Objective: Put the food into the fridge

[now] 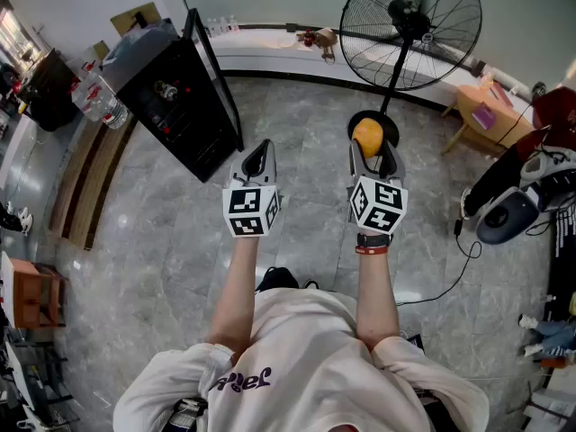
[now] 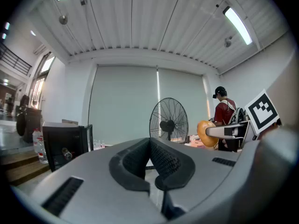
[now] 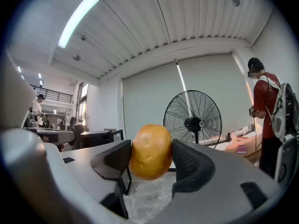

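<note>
The right gripper (image 1: 373, 151) is held level over the grey floor (image 1: 297, 151). Its fingers (image 3: 114, 160) are clamped on a rounded yellow-brown potato (image 3: 150, 150), one on each side. The left gripper (image 1: 259, 157) is beside it, its fingers (image 2: 133, 160) pressed together with nothing between them. The black fridge (image 1: 171, 97) stands toward the floor's far left edge. Its door (image 1: 216, 84) is swung open on the side nearer the grippers, and water bottles (image 1: 97, 97) sit against its other side. Straight ahead of the potato a tall pedestal fan (image 1: 409, 25) stands by the far wall. At the right edge are a low bench (image 1: 481, 111) and a person in a red shirt (image 3: 264, 111).
</note>
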Motion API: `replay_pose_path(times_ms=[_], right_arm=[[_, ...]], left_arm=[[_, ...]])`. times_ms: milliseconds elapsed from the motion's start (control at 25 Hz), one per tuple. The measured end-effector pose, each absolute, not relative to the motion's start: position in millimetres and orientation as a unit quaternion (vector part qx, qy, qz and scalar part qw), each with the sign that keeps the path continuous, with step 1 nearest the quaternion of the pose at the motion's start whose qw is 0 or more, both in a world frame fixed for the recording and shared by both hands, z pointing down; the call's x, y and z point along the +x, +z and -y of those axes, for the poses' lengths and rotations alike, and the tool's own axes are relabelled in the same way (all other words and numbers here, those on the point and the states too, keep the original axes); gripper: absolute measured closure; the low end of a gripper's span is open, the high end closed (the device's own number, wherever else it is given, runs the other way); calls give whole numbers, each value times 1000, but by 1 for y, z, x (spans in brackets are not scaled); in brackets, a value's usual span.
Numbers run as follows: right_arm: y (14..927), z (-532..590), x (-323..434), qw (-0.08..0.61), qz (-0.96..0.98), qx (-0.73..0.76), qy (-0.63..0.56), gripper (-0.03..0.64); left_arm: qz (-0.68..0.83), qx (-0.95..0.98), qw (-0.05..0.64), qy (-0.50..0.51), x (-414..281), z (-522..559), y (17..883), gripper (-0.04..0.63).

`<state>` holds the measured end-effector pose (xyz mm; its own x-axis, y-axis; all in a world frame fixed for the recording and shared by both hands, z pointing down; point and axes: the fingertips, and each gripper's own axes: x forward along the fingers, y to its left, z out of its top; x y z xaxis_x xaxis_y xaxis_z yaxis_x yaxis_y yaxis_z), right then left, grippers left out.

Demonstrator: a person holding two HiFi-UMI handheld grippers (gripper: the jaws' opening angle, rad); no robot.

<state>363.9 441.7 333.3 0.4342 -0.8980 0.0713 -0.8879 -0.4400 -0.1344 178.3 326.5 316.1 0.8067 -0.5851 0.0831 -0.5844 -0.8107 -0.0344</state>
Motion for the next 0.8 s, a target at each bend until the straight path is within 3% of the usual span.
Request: replay_pose_path(times_ms=[320, 800], right_arm=[[341, -396, 347, 35, -567, -819, -77, 324], [351, -229, 293, 31, -639, -763, -90, 321]], left_arm=[[-344, -936, -15, -70, 158, -295, 328, 578], [-410, -910, -43, -49, 104, -158, 337, 578]])
